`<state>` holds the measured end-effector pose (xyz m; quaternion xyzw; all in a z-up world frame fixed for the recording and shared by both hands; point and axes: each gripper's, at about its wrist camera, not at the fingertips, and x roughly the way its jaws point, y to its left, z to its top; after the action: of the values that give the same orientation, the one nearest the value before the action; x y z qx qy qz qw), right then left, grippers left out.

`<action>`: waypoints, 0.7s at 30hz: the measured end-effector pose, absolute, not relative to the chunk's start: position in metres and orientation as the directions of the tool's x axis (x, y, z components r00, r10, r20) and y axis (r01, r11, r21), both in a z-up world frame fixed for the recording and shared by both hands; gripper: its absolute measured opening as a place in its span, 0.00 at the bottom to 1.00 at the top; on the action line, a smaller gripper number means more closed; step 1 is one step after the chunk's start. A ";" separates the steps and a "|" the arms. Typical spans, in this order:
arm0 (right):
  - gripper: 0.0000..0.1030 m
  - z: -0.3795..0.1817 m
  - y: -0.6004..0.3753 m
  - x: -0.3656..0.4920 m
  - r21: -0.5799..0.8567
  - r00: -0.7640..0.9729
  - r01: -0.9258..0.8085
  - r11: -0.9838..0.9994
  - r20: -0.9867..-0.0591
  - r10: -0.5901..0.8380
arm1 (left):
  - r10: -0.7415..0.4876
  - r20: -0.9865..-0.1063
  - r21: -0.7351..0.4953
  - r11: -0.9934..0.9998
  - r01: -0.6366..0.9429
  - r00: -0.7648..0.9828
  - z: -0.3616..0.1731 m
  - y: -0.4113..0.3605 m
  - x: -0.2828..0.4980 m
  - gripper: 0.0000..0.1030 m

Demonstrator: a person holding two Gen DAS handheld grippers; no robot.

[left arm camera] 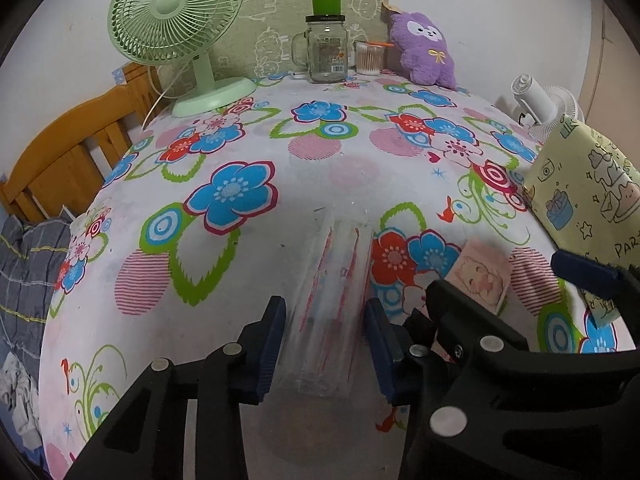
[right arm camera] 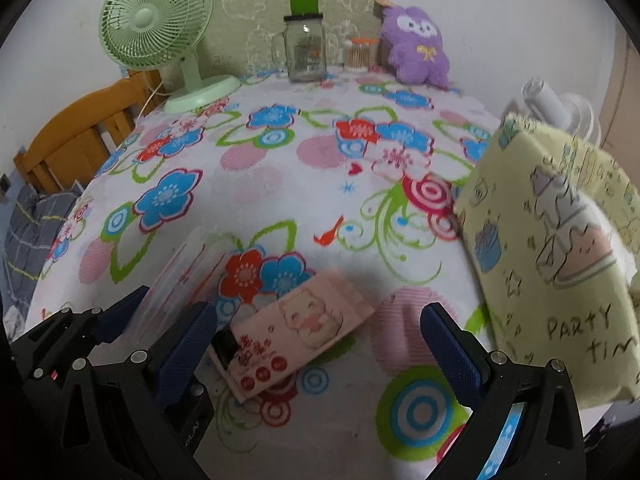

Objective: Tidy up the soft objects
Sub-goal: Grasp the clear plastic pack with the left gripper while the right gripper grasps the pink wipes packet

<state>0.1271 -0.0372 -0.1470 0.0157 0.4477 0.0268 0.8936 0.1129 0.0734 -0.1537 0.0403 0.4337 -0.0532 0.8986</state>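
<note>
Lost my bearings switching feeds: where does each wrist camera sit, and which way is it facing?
Left wrist: on the left gripper, facing along the floral tablecloth toward the back wall; its open fingers flank a clear plastic case; the right gripper shows too.
Right wrist: on the right gripper, open over the pink tissue pack; left gripper at left.
Shared: green fan, glass jar, purple plush, yellow bag.

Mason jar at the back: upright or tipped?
Upright: the mason jar stands on its base, lid on top, green cup above it.
</note>
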 end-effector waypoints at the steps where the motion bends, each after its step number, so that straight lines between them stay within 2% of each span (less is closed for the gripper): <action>1: 0.96 -0.149 -0.039 0.126 0.068 0.584 -0.029 0.997 -0.809 0.072 | -0.061 -0.784 0.025 0.991 0.129 0.618 -0.154 0.074 0.111 0.40; 6: 0.87 -0.157 -0.036 0.125 0.115 0.550 -0.033 0.993 -0.827 0.114 | -0.035 -0.776 0.063 0.989 0.132 0.630 -0.154 0.071 0.105 0.40; 14: 0.71 -0.161 -0.029 0.137 0.108 0.548 -0.045 0.993 -0.829 0.115 | -0.044 -0.782 0.042 0.992 0.123 0.622 -0.154 0.073 0.110 0.40; 17: 0.61 -0.162 -0.024 0.143 0.088 0.560 -0.070 0.994 -0.821 0.112 | -0.053 -0.784 0.029 0.992 0.121 0.619 -0.154 0.073 0.112 0.40; 19: 0.50 -0.162 -0.020 0.146 0.077 0.566 -0.090 0.993 -0.817 0.114 | -0.059 -0.785 0.021 0.992 0.121 0.617 -0.154 0.073 0.113 0.40; 21: 0.48 -0.161 -0.020 0.147 0.079 0.567 -0.105 0.991 -0.814 0.125 | -0.066 -0.788 0.009 0.993 0.119 0.613 -0.154 0.074 0.114 0.40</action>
<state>0.1469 -0.0201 -0.1615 0.0108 0.4605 0.0648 0.8852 0.1142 0.0745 -0.1542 0.0303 0.4371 -0.0516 0.8974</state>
